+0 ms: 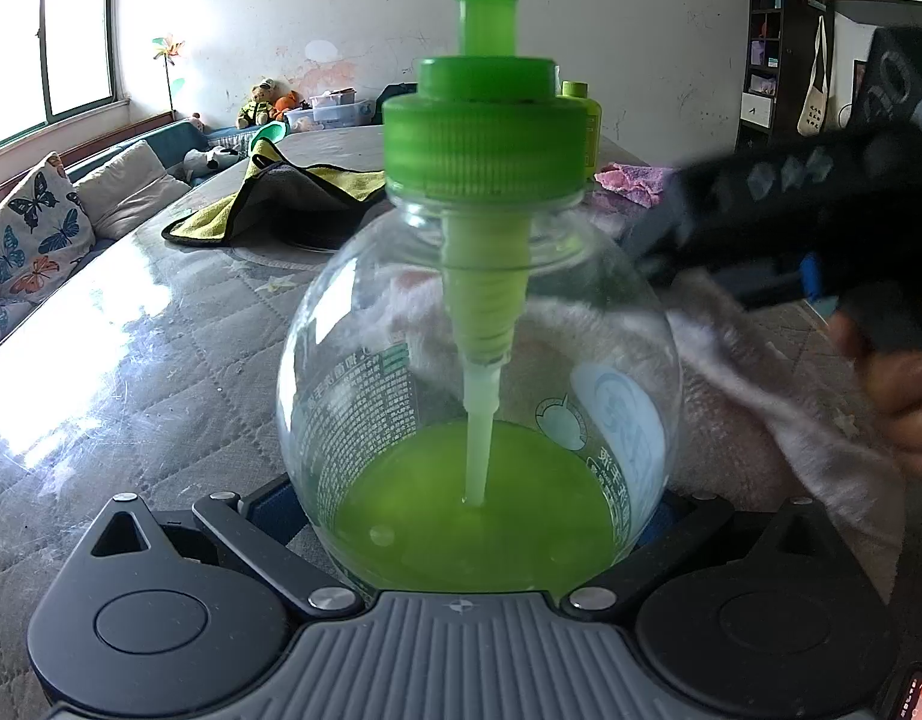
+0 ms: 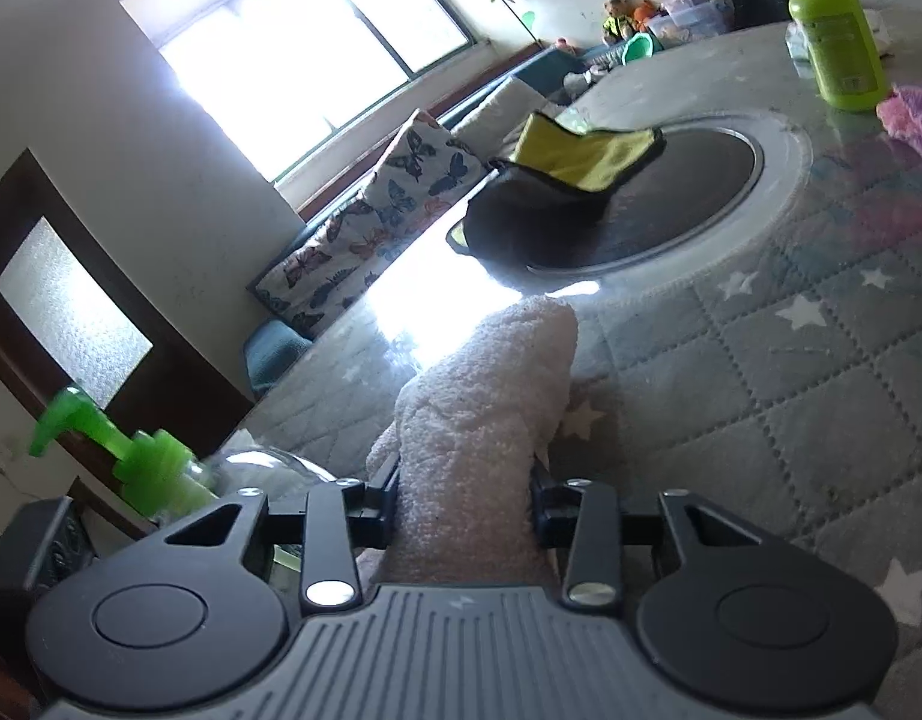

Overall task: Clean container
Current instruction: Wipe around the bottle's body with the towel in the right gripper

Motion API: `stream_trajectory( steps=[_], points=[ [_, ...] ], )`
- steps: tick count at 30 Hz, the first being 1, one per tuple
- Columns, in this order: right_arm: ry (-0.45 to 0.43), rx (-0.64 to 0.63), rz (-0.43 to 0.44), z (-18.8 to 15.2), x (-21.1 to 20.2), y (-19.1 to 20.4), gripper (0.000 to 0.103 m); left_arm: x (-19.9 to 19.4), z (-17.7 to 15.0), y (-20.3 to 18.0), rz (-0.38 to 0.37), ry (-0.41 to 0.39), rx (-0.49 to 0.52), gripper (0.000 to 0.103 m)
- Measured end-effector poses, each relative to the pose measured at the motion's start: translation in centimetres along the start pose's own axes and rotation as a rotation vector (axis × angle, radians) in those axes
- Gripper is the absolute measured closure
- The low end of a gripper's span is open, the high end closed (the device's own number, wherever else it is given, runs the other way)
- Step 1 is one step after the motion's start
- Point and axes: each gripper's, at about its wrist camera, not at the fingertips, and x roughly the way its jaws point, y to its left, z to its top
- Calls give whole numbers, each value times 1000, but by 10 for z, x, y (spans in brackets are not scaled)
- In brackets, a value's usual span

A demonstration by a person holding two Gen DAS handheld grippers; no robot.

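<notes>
A round clear pump bottle (image 1: pixel 479 360) with a green cap and green liquid in its bottom stands upright on the table. My left gripper (image 1: pixel 479 504) is shut on its lower body, a finger at each side. From the right my right gripper (image 1: pixel 671 258) reaches in, blurred, shut on a pale fluffy cloth (image 1: pixel 761 384) that drapes against the bottle's right shoulder. A person's hand (image 1: pixel 905 396) holds that gripper. In the right wrist view the right gripper (image 2: pixel 464 492) clamps the cloth (image 2: pixel 485 396), which sticks out past the fingertips. The bottle's pump (image 2: pixel 131 450) shows at lower left.
The table (image 1: pixel 131 360) has a glossy quilted star-pattern cover with a round dark inset (image 2: pixel 671 198). A yellow and grey cloth (image 1: pixel 281 192) lies on it further back. A pink cloth (image 1: pixel 635 180) and a green bottle (image 2: pixel 839 42) are at the far right. A sofa with cushions (image 1: pixel 35 228) runs along the left.
</notes>
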Motion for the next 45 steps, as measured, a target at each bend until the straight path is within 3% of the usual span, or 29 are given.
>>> stream_trajectory(
  steps=[7,11,25,36,40,45],
  points=[
    [-81,7,180,21,-30,22,66,0,0,0,0,0,0,0],
    [-54,30,263,27,-21,29,66,0,-1,0,0,0,0,0],
    [16,101,136,8,14,-8,66,-3,-2,-2,-1,0,0,0],
    [43,37,47,-14,0,-11,66,-5,-3,-3,-1,0,0,0],
    [29,25,47,-13,-12,-5,66,-5,-3,-2,-1,0,0,0],
    [-28,33,114,-1,-29,8,66,-4,-2,0,-1,0,1,0]
  ],
)
